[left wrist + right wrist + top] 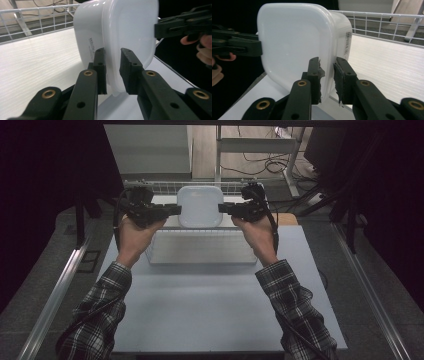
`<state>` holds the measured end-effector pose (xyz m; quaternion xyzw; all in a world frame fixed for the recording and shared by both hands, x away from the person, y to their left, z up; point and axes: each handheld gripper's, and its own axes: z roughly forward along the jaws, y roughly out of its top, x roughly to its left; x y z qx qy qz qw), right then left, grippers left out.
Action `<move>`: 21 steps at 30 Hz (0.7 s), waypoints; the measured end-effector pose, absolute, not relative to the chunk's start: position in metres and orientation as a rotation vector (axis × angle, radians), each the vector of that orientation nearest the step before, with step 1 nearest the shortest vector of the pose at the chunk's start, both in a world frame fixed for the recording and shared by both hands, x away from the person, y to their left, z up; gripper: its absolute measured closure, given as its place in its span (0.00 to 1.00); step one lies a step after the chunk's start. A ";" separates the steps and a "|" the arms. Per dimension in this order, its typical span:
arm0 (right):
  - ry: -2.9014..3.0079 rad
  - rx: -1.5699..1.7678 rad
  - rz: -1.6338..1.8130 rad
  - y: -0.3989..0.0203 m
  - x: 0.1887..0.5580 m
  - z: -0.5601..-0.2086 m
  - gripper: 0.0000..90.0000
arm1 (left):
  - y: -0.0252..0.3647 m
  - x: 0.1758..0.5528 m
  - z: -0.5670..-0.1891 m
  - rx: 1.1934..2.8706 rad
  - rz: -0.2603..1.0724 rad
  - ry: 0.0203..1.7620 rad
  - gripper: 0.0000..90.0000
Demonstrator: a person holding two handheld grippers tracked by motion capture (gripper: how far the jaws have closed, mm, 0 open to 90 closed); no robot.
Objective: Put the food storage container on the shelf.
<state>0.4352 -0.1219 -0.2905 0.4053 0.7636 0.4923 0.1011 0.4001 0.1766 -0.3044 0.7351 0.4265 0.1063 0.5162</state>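
The white lidded container (200,206) sits at 12 o'clock on the table (215,310), in front of a wire rack (150,184). The left gripper (176,210) and right gripper (223,208) clamp its opposite lid rims at 9 and 3 o'clock. Grasp appears complete; lifting or placing apparently remains.

The white container (200,206), in the upper middle of the high view, is looking like smooth, glossy plastic, catching soft highlights along its rounded rim. The fingers (100,67) at the bottom of the left gripper view are showing as matt black plastic with brass-coloured rivets. In the right gripper view the pads (320,75) are looking rough and frayed. The basket (37,22) is showing as white-coated wire. The worktop (210,310) is appearing matt and pale. The sleeves (102,310) are showing as checked cloth.
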 end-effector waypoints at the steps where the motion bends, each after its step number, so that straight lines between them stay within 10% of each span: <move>1: 2.255 1.203 1.447 -0.121 0.437 -0.291 0.82 | 0.177 0.400 -0.304 1.765 0.255 1.024 0.84; 21: 2.250 1.222 1.410 -0.111 0.449 -0.288 0.74 | 0.175 0.417 -0.306 1.764 0.242 1.070 0.73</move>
